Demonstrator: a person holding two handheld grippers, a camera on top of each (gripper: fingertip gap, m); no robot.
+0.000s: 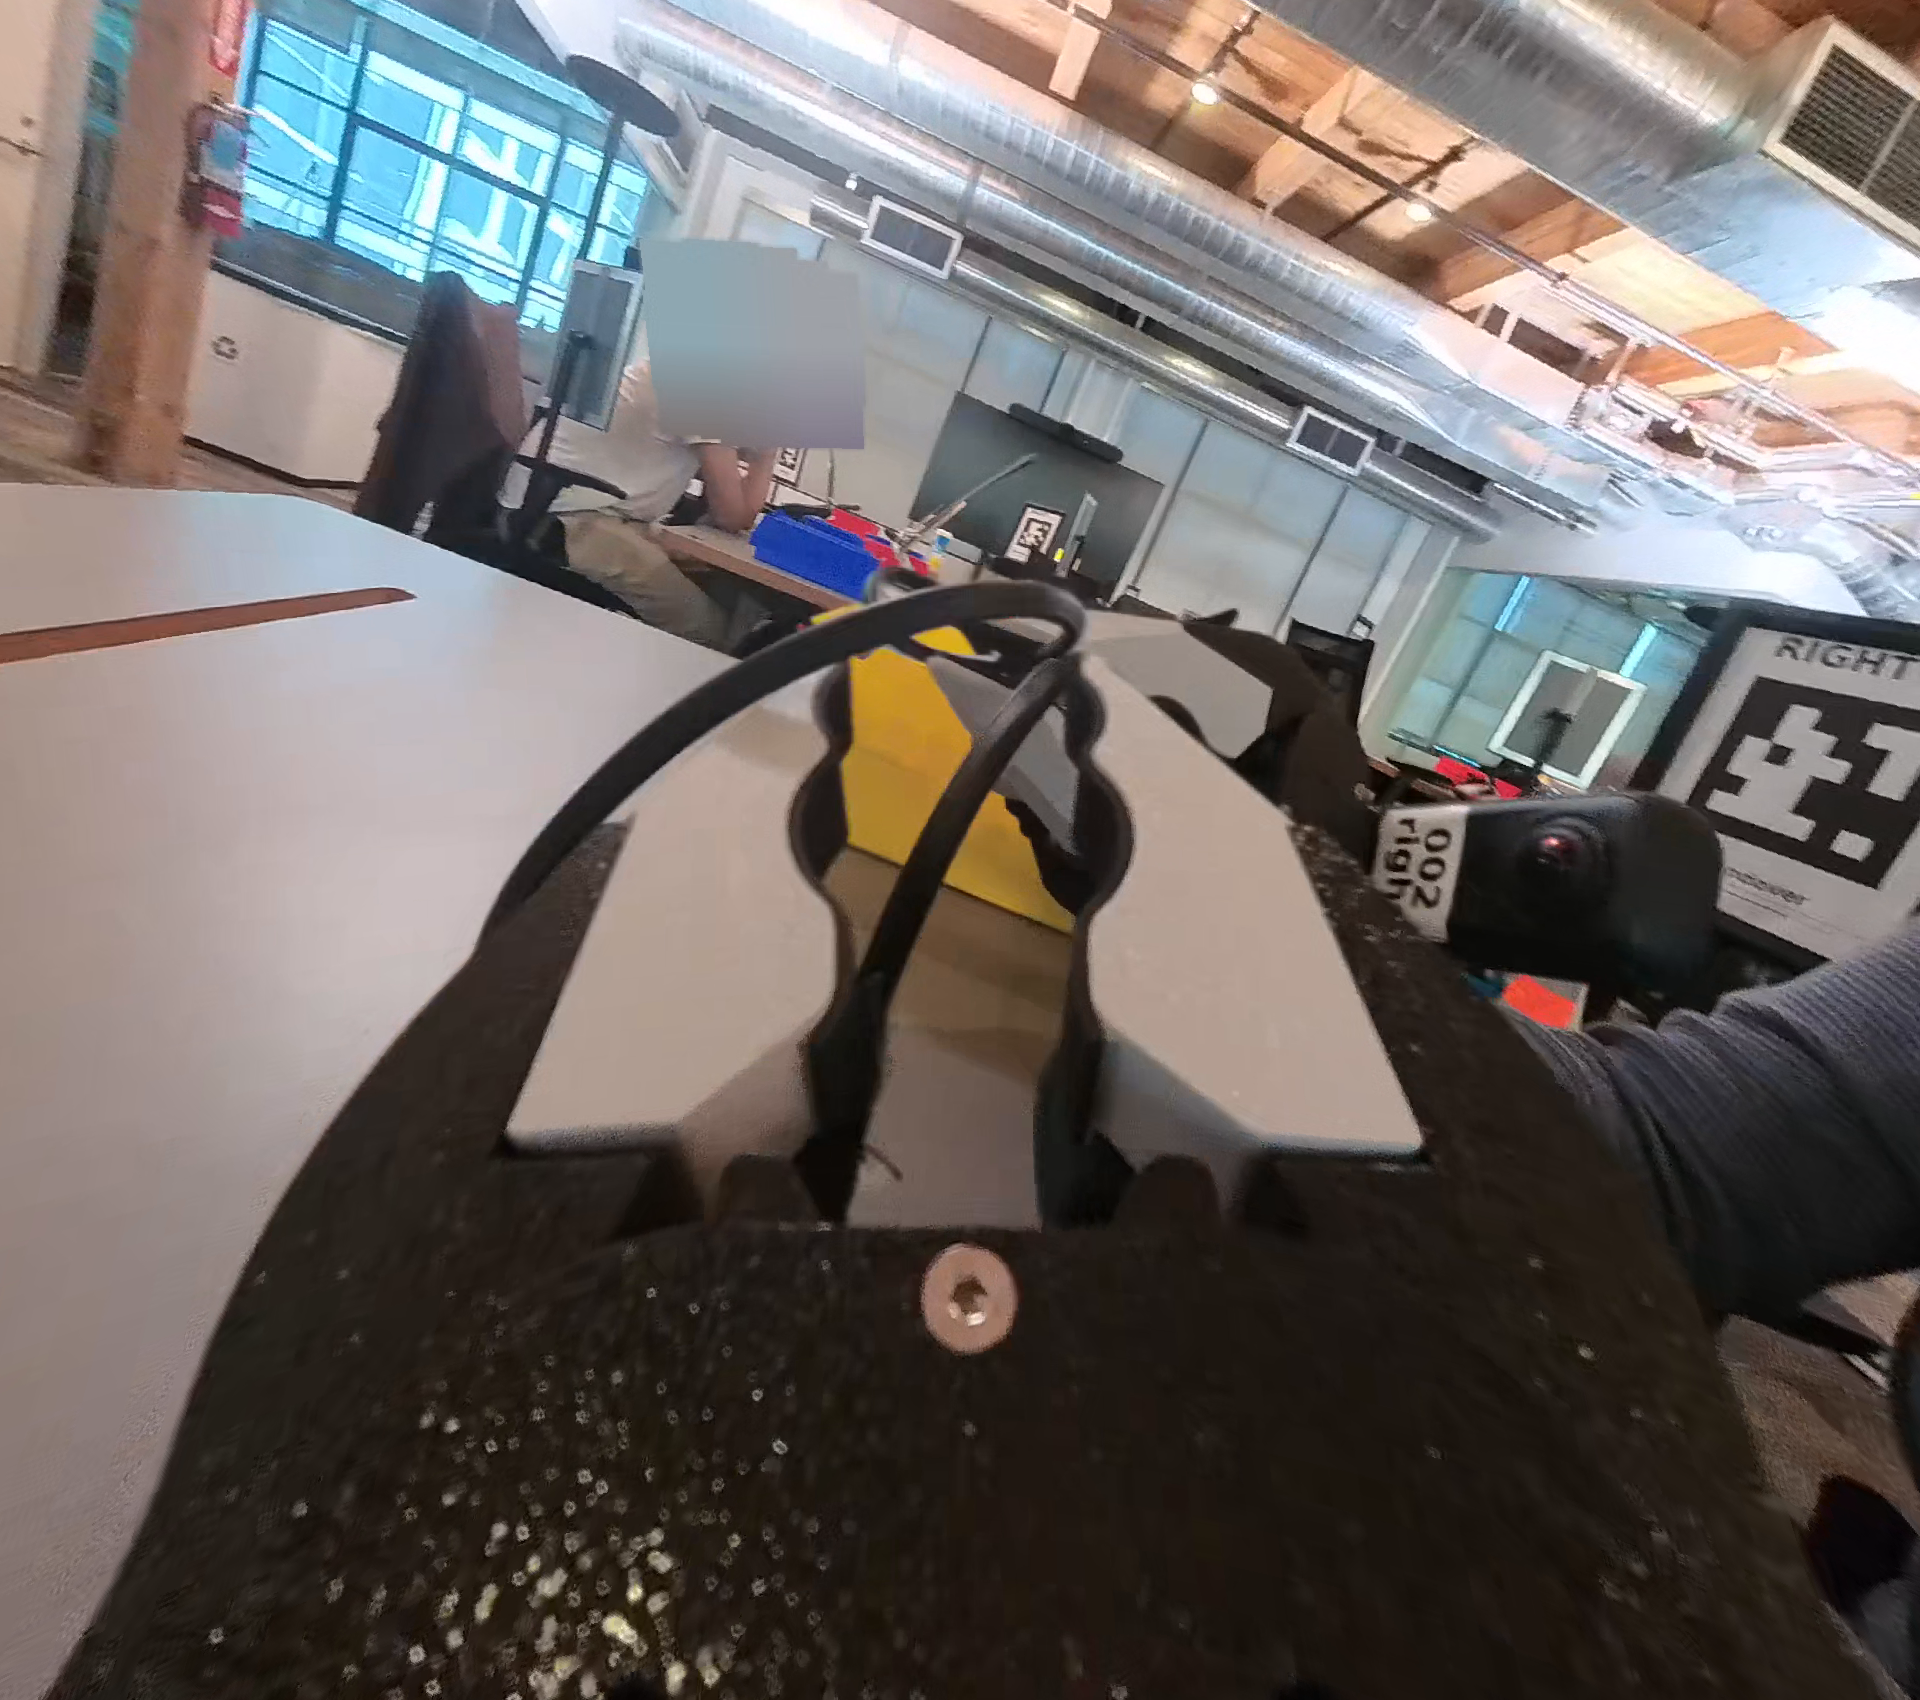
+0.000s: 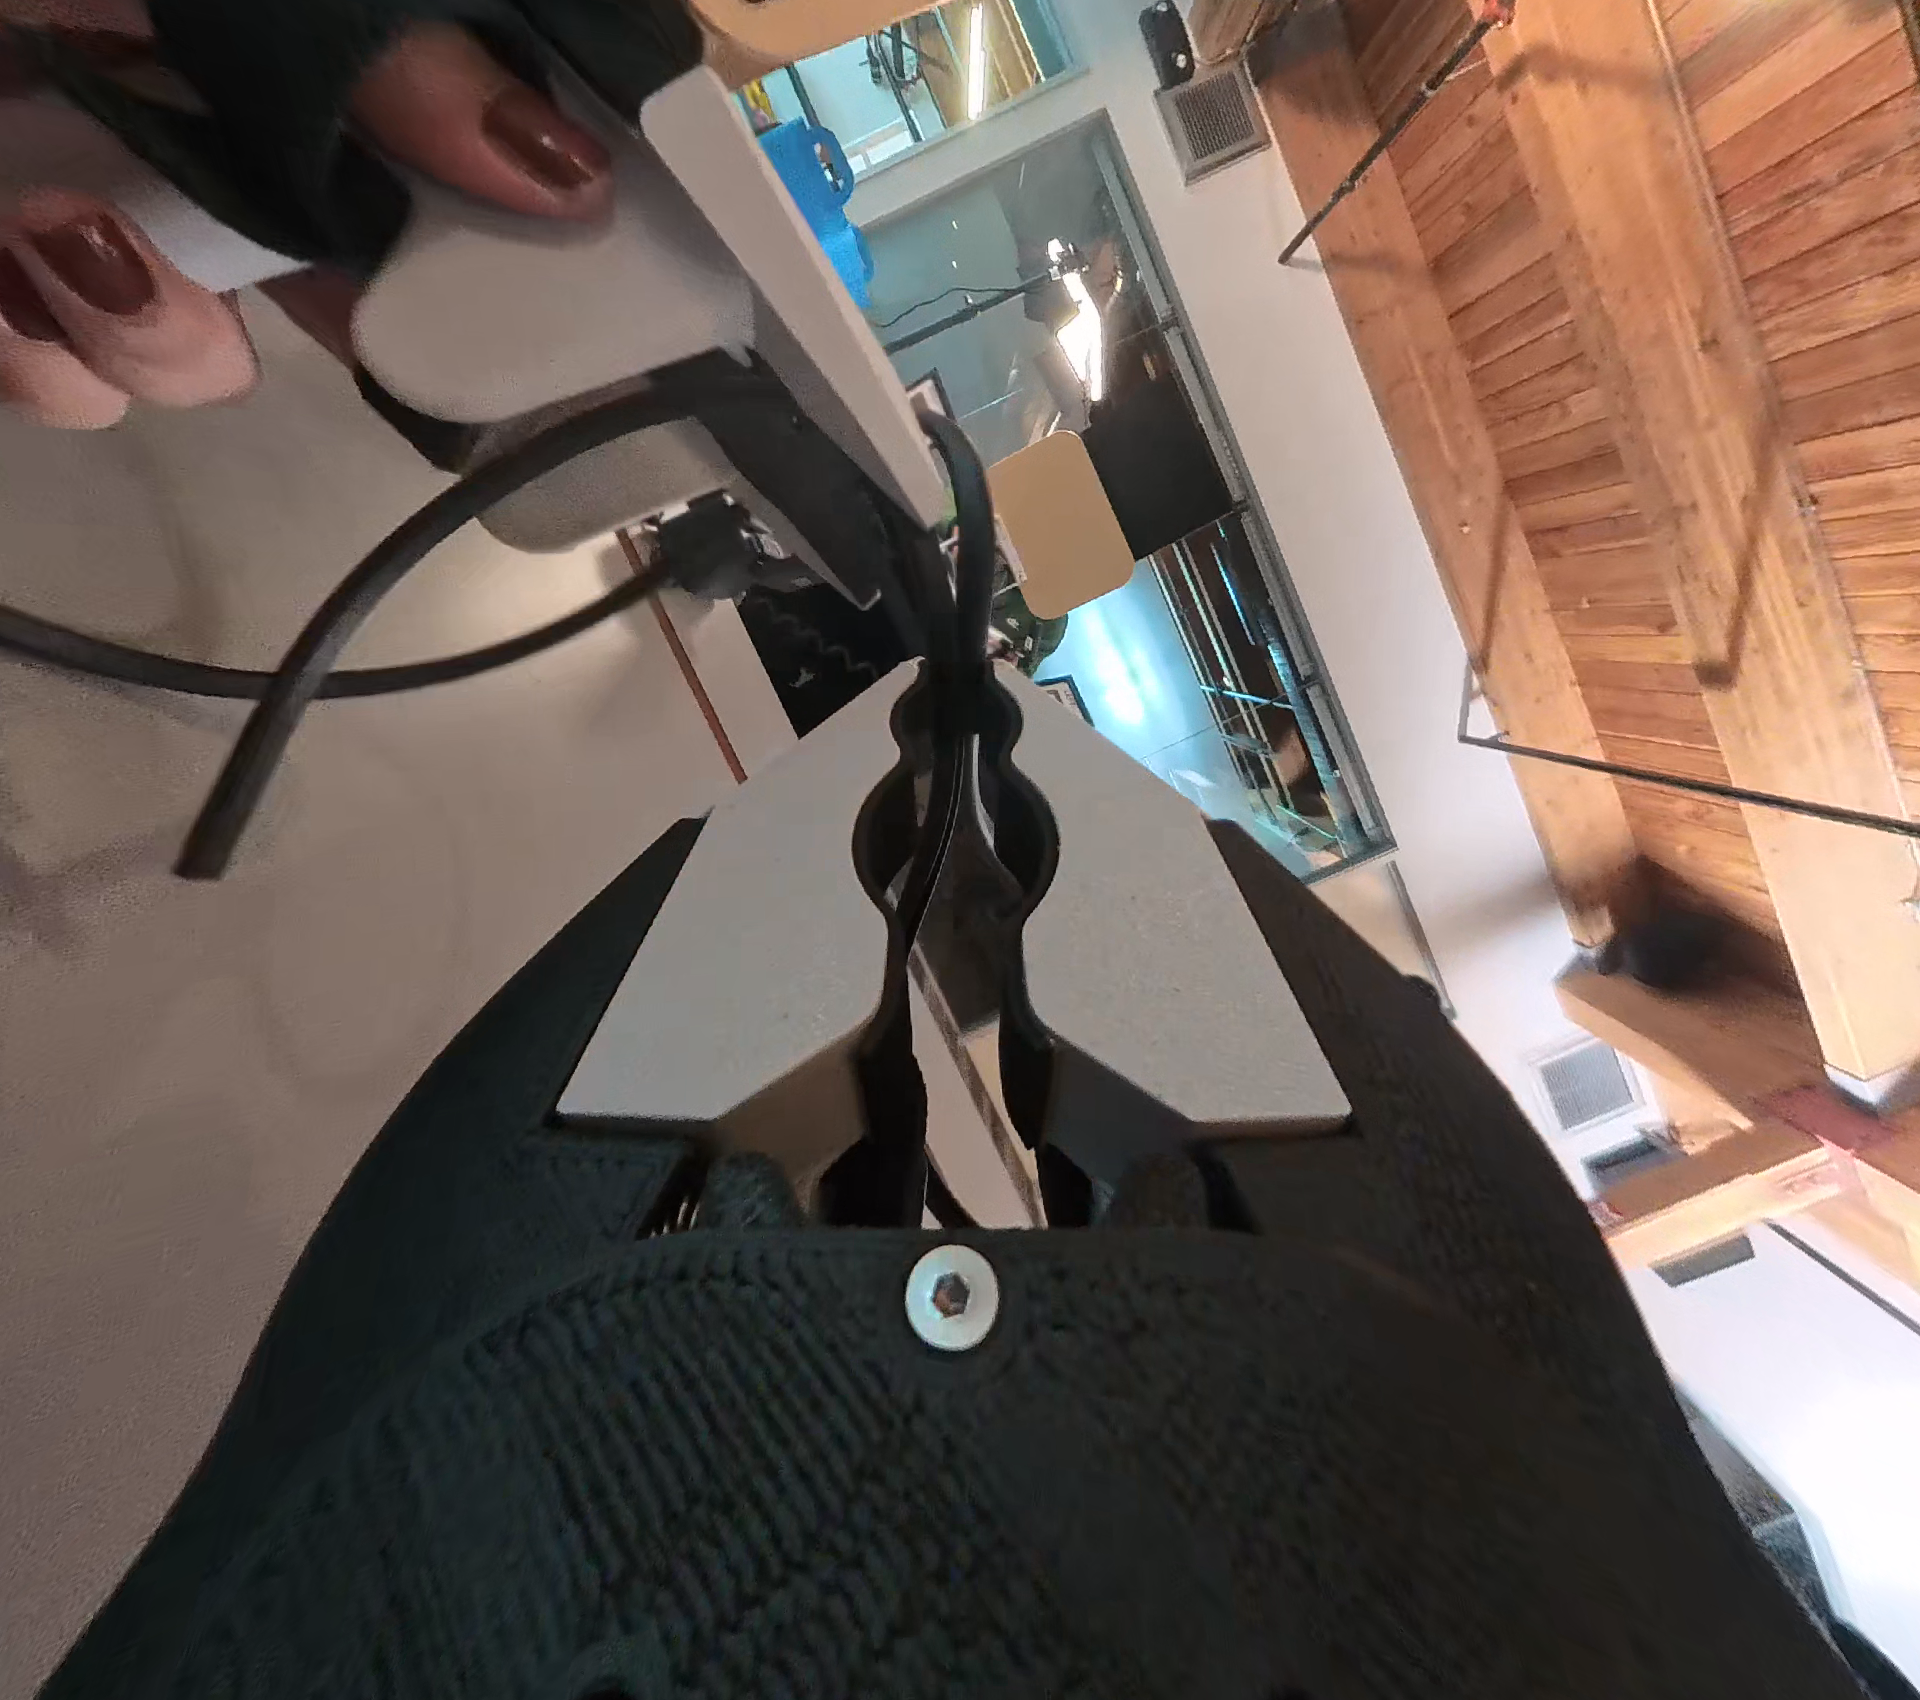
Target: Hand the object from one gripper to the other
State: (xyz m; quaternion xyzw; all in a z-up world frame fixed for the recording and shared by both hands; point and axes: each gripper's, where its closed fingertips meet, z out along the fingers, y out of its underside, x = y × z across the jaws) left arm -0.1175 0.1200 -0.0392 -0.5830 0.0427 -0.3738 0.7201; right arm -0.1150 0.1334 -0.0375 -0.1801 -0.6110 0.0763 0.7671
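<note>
A black cable tie point(image 1: 956, 819) forms a loop and runs through the gap between my left gripper's point(image 1: 951, 694) jaws, which stand apart. My right gripper point(image 1: 1049, 663) comes in from the right and meets the tie at the left gripper's tip. In the right wrist view my right gripper point(image 2: 956, 684) has its tips closed on the doubled tie point(image 2: 966, 528). The tie's two loose ends trail away to the left. The left gripper's grey fingers point(image 2: 769, 248) reach in from the upper left, held by a hand point(image 2: 499, 133) in a dark fingerless glove.
A white table point(image 1: 260, 819) lies below and to the left. A yellow box point(image 1: 904, 767) shows through the left gripper's gap. A person point(image 1: 623, 487) sits at a desk with blue bins point(image 1: 810, 544) behind. A dark sleeve point(image 1: 1714, 1131) is at the right. My left and right fingertips are right by each other.
</note>
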